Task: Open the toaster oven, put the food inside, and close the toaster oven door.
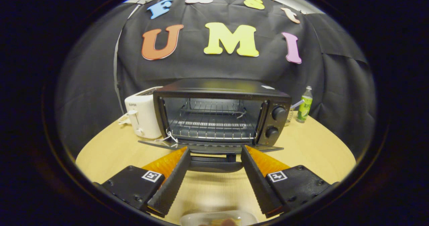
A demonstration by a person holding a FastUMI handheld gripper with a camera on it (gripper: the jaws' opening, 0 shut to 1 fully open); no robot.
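Toaster oven (218, 114) door (211, 148) down, just ahead of gripper (215, 151) jaws, spread, gripping nothing; food container (218, 218), blurry, beneath.

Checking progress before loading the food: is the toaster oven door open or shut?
Open. The toaster oven door lies folded down flat, baring the wire rack. The open gripper straddles the door handle.

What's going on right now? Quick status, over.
Gripper open, fingers either side of the door handle. Toaster oven door down, rack bare. Food container near the fingers' base. Path ahead unobstructed.
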